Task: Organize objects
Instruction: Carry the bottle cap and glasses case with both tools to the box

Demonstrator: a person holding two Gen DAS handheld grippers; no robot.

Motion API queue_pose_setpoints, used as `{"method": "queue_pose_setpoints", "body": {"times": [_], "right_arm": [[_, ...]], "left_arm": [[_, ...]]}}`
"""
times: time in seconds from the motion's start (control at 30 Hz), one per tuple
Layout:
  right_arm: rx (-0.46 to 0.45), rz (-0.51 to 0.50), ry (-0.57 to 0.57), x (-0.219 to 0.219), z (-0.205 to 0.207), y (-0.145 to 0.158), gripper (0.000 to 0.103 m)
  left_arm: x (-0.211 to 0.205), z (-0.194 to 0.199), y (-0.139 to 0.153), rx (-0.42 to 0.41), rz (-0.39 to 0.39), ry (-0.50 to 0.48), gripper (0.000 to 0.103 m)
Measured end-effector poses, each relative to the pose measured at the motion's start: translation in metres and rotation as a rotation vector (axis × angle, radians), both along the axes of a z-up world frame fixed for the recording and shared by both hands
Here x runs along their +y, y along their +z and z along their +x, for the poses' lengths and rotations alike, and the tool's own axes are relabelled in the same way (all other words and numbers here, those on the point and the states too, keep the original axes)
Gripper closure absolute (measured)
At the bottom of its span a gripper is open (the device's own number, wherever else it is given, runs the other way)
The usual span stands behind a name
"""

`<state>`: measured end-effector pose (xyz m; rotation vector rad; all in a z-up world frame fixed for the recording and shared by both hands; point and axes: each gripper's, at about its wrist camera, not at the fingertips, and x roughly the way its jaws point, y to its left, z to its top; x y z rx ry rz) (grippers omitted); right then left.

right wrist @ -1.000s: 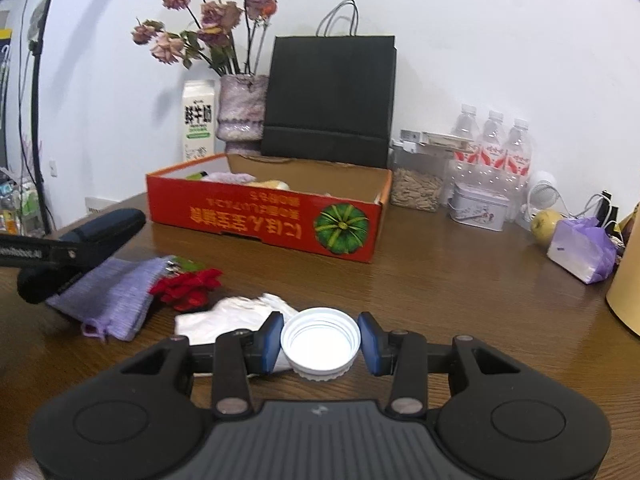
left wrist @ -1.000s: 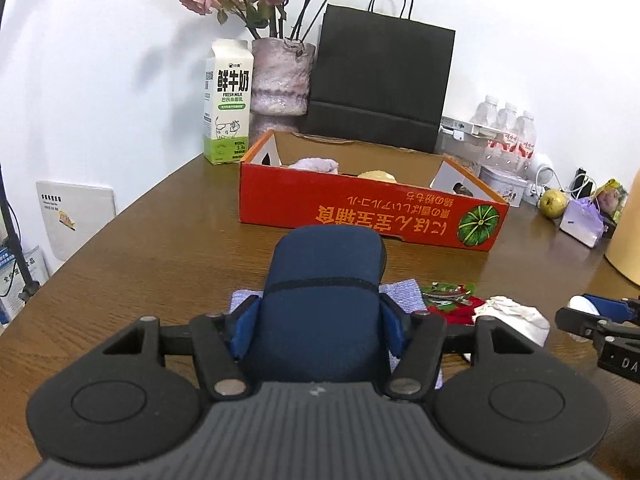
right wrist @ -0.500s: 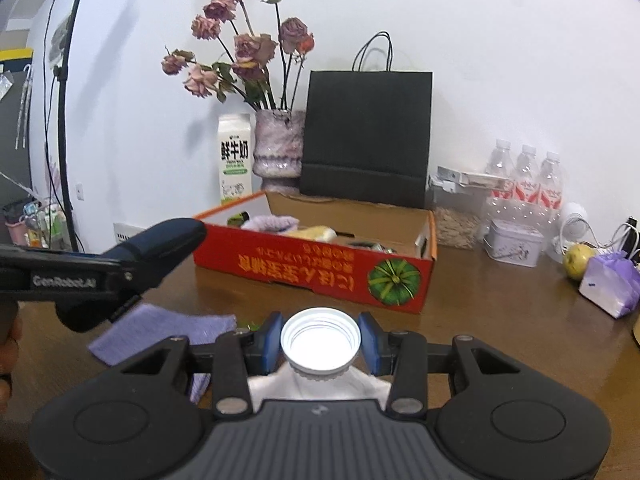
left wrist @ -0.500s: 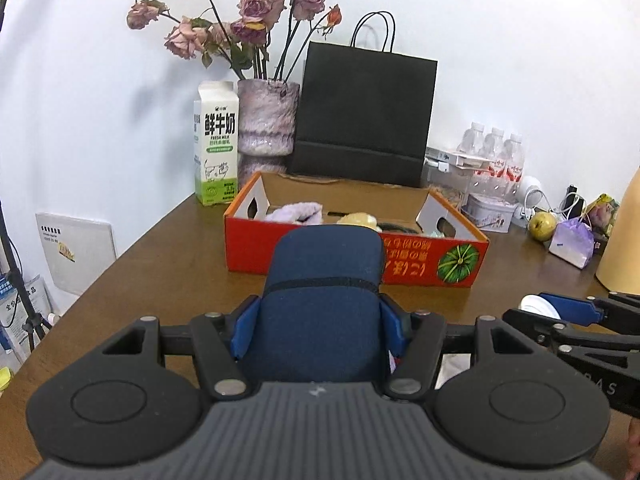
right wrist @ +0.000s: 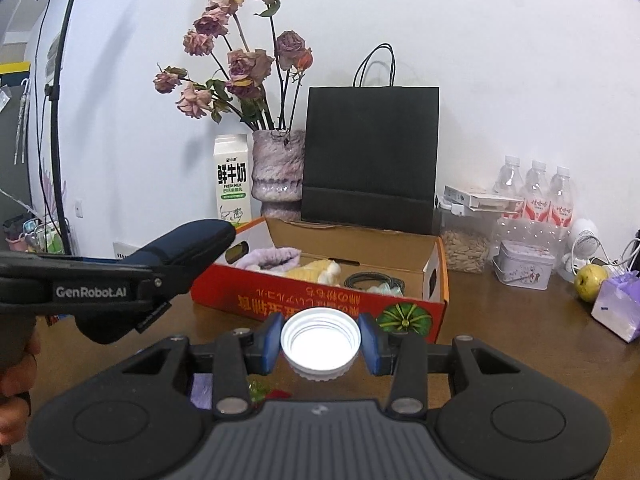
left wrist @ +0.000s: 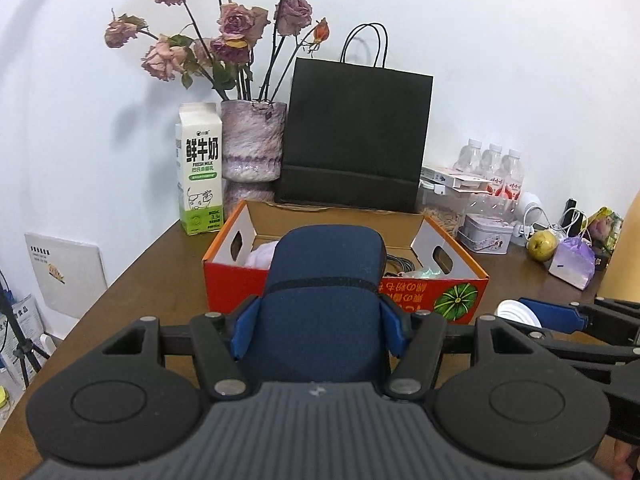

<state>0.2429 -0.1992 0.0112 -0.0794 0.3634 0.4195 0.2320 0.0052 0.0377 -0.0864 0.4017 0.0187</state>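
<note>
Right claw [right wrist: 320, 345] tight around white cap [right wrist: 320, 345], left claw [left wrist: 320, 330] around navy case [left wrist: 324, 304].

Readable print on carton, gripper and box

"鲜牛奶 FRESH MILK" on the milk carton [left wrist: 199, 168], with "3.3" low on its green band; "GenRobot.AI" along the side of the left gripper [right wrist: 216, 240]; upside-down yellow characters beside a pumpkin picture on the red box [right wrist: 320, 300], too distorted to read.
</note>
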Motion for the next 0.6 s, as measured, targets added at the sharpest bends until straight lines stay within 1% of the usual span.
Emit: {"method": "queue_pose_setpoints", "body": {"times": [0.33,0.6], "right_arm": [[-0.022,0.017,0.004,0.014,0.03,0.013,0.063],[-0.02,0.046,0.009,0.02,0.057,0.014,0.063]], "left_arm": [[0.005,0.032,0.007,-0.003,-0.016,0.016,0.041],[0.009,0.057,0.012,-0.017,-0.035,0.037,0.041]]}}
